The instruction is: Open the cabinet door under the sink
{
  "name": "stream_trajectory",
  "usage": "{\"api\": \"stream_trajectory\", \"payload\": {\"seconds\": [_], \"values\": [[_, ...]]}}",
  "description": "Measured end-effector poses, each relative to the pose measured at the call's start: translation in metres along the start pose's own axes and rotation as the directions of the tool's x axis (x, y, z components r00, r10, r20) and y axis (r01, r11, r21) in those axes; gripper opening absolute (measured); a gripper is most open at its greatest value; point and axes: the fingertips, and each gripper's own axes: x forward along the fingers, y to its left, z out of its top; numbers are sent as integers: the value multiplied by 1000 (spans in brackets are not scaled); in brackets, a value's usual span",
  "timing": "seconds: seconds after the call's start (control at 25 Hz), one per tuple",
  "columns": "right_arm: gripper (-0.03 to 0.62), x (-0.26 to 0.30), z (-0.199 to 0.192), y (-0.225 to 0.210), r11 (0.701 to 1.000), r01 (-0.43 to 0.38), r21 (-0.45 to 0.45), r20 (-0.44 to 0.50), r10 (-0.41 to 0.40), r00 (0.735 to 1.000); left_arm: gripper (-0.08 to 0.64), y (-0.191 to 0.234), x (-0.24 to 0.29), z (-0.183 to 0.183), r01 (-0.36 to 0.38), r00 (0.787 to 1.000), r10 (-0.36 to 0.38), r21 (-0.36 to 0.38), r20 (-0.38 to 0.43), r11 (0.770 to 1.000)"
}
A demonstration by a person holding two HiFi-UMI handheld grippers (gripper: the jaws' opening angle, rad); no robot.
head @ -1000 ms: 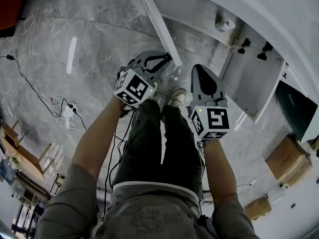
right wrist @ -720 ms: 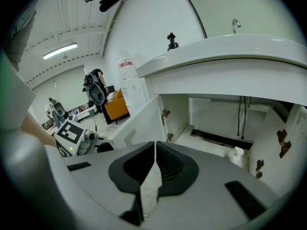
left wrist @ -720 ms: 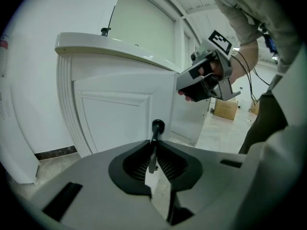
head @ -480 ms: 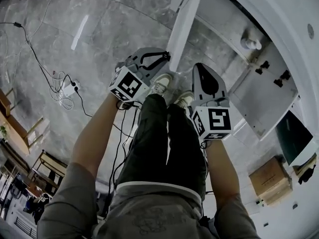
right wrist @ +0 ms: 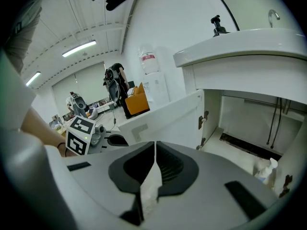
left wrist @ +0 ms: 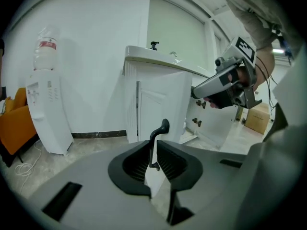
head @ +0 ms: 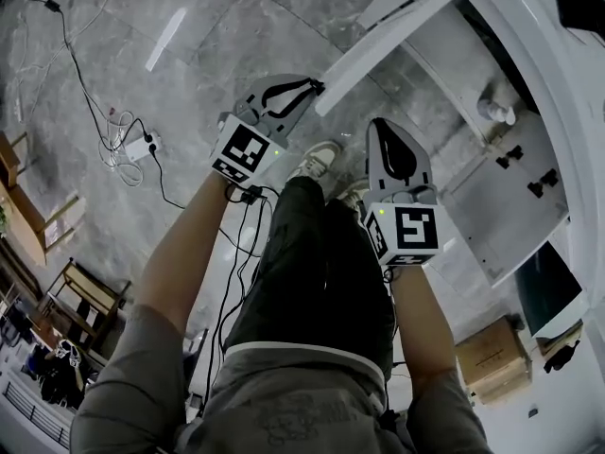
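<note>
Left claw (left wrist: 154, 152): nearly closed, pads clamped on thin dark handle (left wrist: 160, 128) of door (head: 378, 45). Door swung well out from cabinet (right wrist: 249, 123), seen edge-on from head view, free end at claw tip. Right claw (right wrist: 154, 157): jaws together, empty, touching nothing, held just right of left claw, facing open cabinet under sink (right wrist: 249, 47). Second door (head: 501, 216) on far side also open, hinges showing. Person standing, both arms out front over grey floor (head: 208, 64).
</note>
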Motion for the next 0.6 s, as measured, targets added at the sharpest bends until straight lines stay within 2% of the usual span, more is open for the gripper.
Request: {"api": "stream_trajectory", "payload": {"seconds": [0.36,0.6], "values": [[32,-6,15,1,1000,-1,-31,-8,1,1000,52,12,-18,8,-73,997,72,-47,-14,996],[32,-23,36,0,999,18,-40,7,-18,1000,52,22,-44,37,-138,990,138,-22,-3,990]]}}
